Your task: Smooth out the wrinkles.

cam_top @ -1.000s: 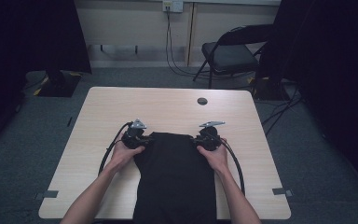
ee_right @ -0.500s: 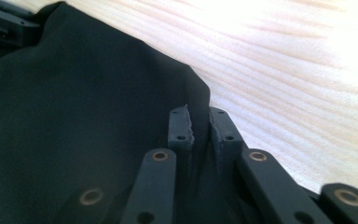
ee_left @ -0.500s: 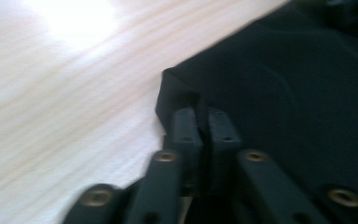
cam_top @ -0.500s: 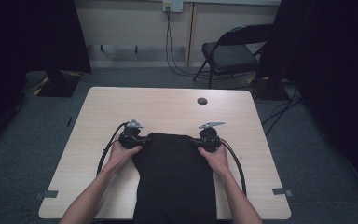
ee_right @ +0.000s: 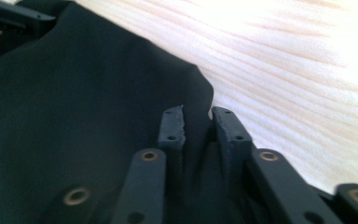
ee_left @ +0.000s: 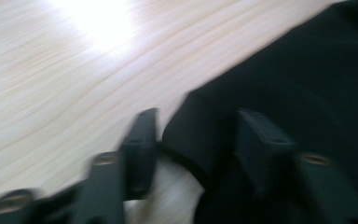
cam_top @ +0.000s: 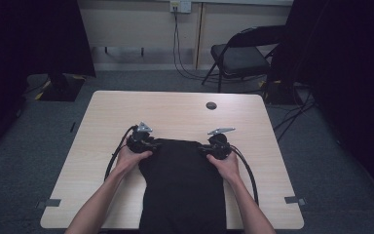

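Note:
A black cloth (cam_top: 182,185) lies flat on the pale wooden table (cam_top: 175,112) and runs from mid-table to the near edge. My left gripper (cam_top: 155,145) is at its far left corner. In the left gripper view the gripper (ee_left: 198,116) is open; its jaws have just been opening, and the cloth (ee_left: 298,70) corner lies loose between them. My right gripper (cam_top: 202,147) is at the far right corner. In the right gripper view the gripper (ee_right: 197,112) has just been opening a little, but its jaws stay narrow with a raised fold of cloth (ee_right: 74,102) pinched between them.
A small dark round cap (cam_top: 211,105) sits in the table's far part. A folding chair (cam_top: 241,56) stands behind the table, with cables on the floor near it. Dark curtains hang at both sides. The gripper cables loop over the table beside each forearm.
The left hand has shifted slightly at the cloth's far left corner. The right hand and the cloth lie much as before.

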Tool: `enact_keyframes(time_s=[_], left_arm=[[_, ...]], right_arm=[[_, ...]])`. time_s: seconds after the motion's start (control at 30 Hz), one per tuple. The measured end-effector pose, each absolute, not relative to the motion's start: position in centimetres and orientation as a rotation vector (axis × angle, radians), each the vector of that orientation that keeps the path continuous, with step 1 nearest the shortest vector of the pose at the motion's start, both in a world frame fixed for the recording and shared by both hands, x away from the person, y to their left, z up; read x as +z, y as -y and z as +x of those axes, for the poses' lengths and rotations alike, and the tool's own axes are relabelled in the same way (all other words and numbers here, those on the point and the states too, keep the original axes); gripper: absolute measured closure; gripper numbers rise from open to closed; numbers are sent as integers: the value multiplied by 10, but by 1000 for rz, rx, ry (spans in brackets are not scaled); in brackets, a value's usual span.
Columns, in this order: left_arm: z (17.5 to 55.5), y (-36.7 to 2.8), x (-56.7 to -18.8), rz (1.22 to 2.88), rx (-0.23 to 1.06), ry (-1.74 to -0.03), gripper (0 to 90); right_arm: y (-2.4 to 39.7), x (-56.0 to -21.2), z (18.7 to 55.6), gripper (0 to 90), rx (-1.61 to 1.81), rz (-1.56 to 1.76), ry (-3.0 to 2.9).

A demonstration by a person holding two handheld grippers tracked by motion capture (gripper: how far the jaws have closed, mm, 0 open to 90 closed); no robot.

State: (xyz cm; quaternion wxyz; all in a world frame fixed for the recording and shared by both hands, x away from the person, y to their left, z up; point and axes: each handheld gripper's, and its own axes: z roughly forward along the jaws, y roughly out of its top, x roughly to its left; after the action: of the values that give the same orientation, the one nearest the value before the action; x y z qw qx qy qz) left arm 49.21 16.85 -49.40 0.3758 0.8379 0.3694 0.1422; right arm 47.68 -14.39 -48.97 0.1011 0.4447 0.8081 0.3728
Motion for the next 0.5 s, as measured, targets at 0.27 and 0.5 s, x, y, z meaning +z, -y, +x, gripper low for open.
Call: enact_keyframes(time_s=[0.27,0.5], left_arm=[[489,-168,-496,2100,291,-948,874],[493,-178,-492,2054,240,-1004,885]], right_arm=[[168,-491,466,742,1145,1348,-2368],[162,-487,468,840,1203,1325,-2357]])
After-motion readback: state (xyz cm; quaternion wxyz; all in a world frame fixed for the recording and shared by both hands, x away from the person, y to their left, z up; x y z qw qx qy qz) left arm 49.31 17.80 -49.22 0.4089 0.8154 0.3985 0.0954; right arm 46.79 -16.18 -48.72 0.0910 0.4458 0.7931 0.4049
